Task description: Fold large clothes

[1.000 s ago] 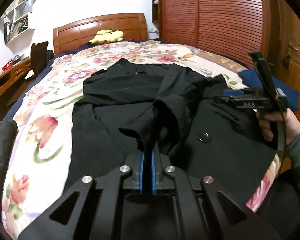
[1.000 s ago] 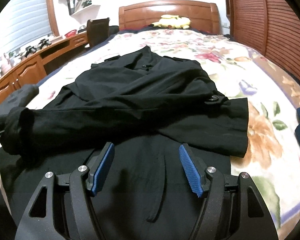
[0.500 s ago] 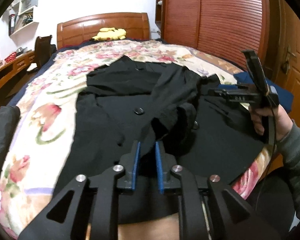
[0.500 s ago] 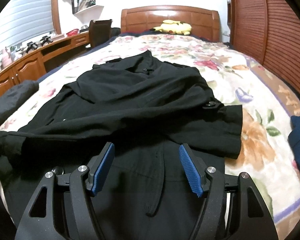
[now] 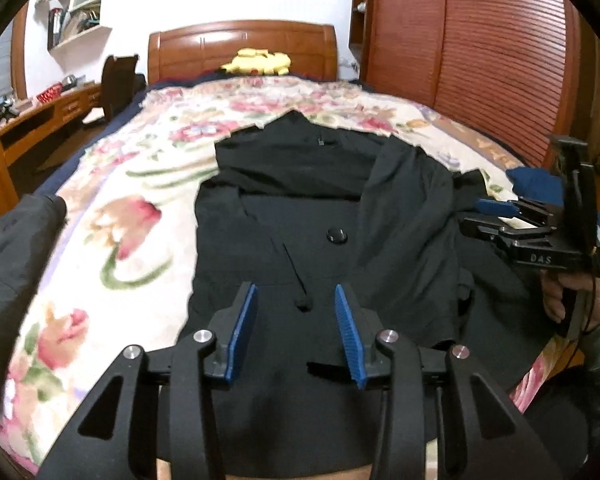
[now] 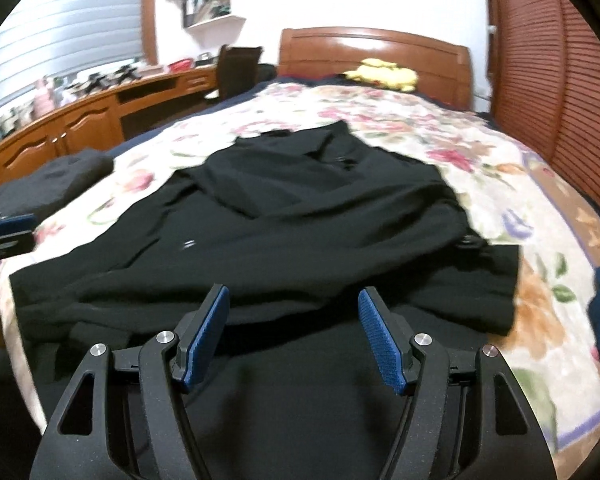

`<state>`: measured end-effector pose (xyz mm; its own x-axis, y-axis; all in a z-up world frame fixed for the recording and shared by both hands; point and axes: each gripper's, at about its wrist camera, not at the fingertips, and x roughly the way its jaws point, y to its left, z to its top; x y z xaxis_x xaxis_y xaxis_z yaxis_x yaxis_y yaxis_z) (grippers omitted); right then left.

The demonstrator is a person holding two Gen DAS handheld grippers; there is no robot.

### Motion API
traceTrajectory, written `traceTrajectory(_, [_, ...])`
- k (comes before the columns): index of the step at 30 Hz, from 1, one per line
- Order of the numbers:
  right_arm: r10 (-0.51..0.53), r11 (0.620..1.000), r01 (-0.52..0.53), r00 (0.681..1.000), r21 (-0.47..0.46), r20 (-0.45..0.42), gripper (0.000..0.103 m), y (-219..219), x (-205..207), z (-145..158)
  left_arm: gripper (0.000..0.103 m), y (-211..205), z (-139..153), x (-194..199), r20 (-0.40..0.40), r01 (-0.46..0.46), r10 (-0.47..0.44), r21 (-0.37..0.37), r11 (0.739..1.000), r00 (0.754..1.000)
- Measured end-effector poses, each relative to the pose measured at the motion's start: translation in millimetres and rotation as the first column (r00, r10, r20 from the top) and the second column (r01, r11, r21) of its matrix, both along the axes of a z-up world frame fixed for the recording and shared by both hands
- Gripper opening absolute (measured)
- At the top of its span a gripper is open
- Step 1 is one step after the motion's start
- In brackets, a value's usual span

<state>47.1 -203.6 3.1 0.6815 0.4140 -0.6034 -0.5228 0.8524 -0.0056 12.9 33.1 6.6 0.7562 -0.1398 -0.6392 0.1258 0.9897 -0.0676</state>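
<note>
- The big black coat [image 5: 320, 216] lies flat on my flowery bedspread [image 5: 112, 240], with its sleeves folded across the front.
- My left gripper [image 5: 296, 328] is opening up. Nothing is between its blue pads; the coat is just below them.
- My right gripper [image 6: 294, 336] has its pads wide apart and holds nothing.
- A yellow plush toy [image 5: 258, 62] sits by the headboard [image 5: 240, 46].

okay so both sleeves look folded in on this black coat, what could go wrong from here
The coat's lower part hangs over the near edge of the bed, so it may slide off when pulled. The sleeve just let go by the opening left gripper lies bunched and could unfold. The open right gripper hovers over thick layers and may pinch several at once.
</note>
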Motion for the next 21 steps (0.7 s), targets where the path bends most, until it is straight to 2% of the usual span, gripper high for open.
traceTrajectory(3, [0.048,0.998,-0.049,0.999,-0.038,-0.023,0.069,15,-3,-10,0.040,-6,-10,3,-0.028,0.018,-0.018,0.005,1.000,0.999])
traceTrajectory(7, [0.082,0.988,-0.094,0.992,-0.123,-0.099,0.069,27,2,-30,0.042,-14,-22,7,-0.073,0.046,-0.046,0.010,0.999,0.996])
traceTrajectory(10, [0.082,0.988,-0.097,0.989,-0.123,-0.126,0.069,26,6,-36,0.042,-19,-29,8,-0.092,0.059,-0.057,0.019,0.998,0.994])
traceTrajectory(17, [0.077,0.988,-0.091,0.990,-0.123,-0.114,0.069,25,4,-37,0.043,-30,-43,13,-0.142,0.085,-0.081,0.025,0.996,0.986])
traceTrajectory(21, [0.029,0.995,-0.031,0.999,-0.098,-0.021,0.069,13,-1,-22,0.043,-33,-46,14,-0.146,0.082,-0.077,0.026,0.996,0.986])
